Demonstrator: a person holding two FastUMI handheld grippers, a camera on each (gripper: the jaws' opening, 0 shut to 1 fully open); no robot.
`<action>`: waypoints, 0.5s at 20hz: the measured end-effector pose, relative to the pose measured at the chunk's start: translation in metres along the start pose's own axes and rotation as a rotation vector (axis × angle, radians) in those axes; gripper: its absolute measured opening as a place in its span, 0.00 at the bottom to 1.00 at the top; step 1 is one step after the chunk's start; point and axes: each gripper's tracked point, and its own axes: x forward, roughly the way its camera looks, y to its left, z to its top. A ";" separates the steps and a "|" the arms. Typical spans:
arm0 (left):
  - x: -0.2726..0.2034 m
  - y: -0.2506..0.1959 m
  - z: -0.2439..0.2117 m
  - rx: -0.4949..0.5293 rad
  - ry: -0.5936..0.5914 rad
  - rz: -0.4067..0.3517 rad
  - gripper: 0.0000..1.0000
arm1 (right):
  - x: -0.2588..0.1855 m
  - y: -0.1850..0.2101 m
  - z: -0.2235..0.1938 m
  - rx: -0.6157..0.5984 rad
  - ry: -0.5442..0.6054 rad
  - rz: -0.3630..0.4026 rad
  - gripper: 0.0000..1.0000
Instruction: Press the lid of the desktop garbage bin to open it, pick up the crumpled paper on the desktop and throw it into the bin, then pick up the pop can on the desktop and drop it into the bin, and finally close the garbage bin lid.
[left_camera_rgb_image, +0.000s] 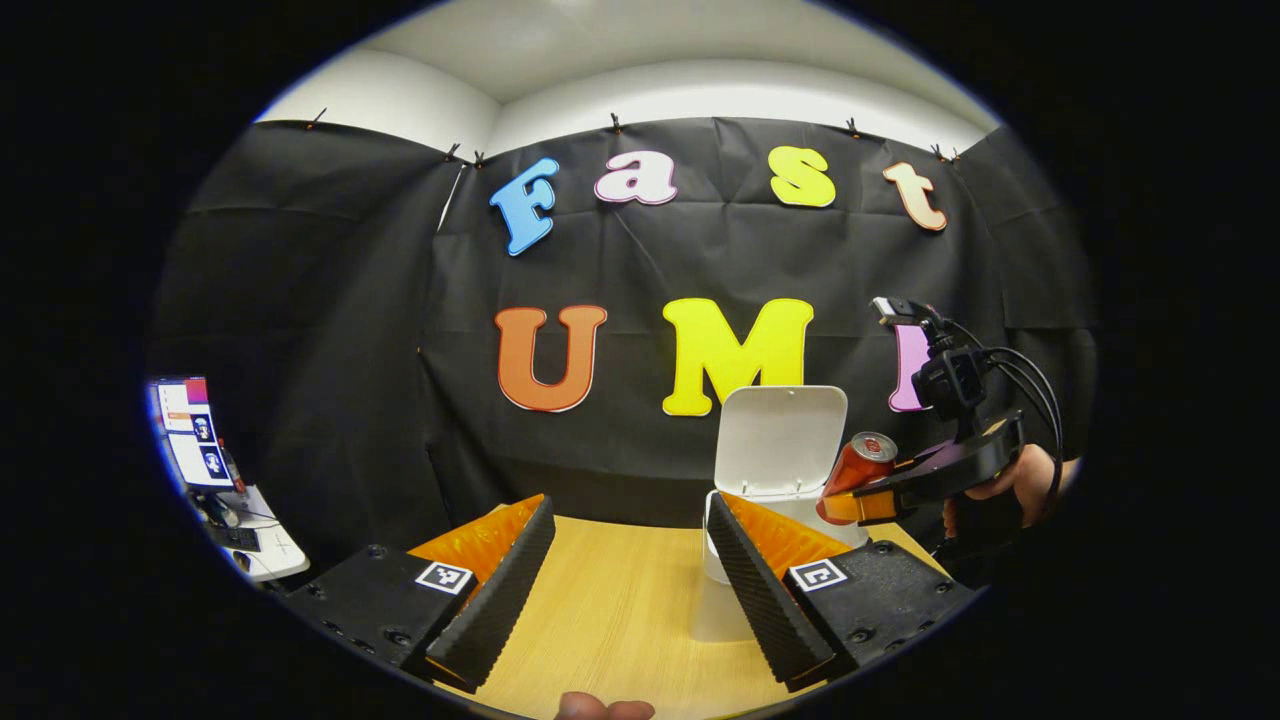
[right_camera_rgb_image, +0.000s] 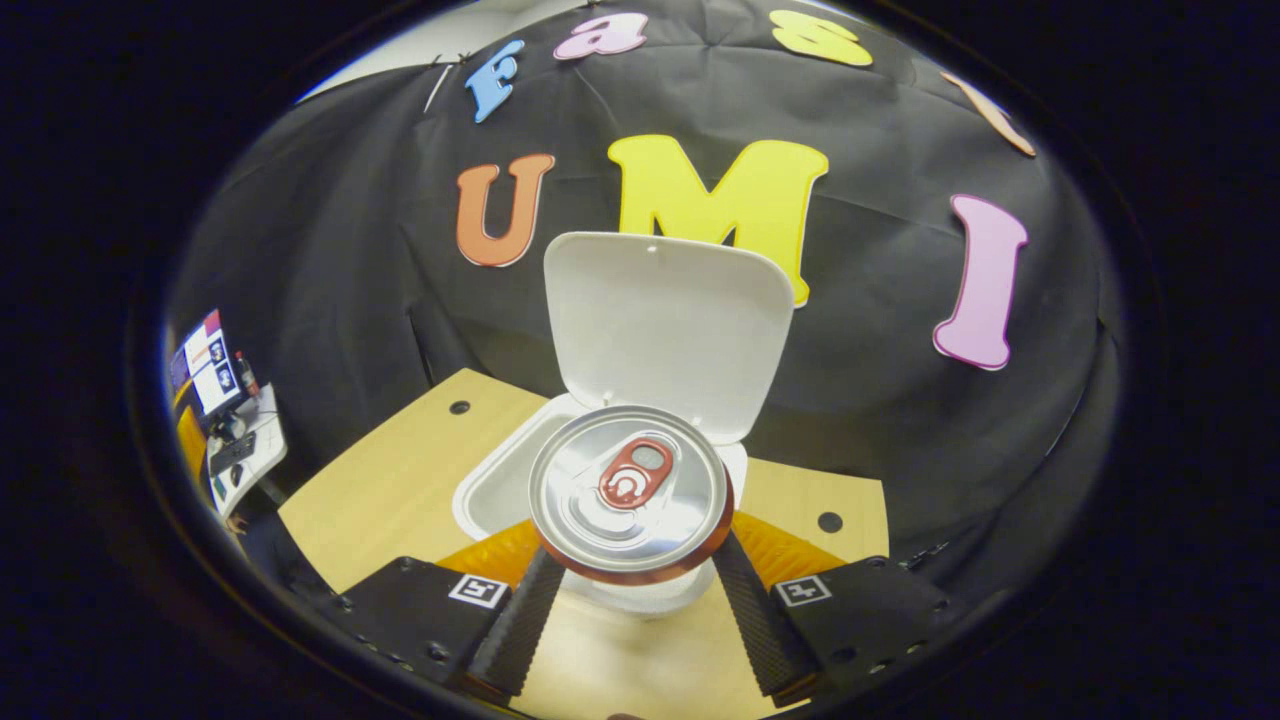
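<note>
Right tongs (right_camera_rgb_image: 632, 600) clamped on pop can (right_camera_rgb_image: 630, 492) above open bin (right_camera_rgb_image: 490, 495), left tongs (left_camera_rgb_image: 630, 590) wide open, empty.

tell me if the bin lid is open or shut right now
Open: the lid stands upright behind the bin rim, and the pop can is held over the opening.
</note>
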 end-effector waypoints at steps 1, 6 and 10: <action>-0.001 0.003 0.000 0.006 -0.001 0.011 0.99 | 0.008 0.001 0.002 0.006 0.005 0.004 0.82; -0.003 0.008 0.004 0.019 -0.009 0.034 0.99 | 0.033 0.004 0.009 0.022 0.011 0.010 0.82; -0.003 0.014 0.004 0.025 -0.003 0.057 0.99 | 0.054 0.005 0.007 0.017 0.039 0.009 0.82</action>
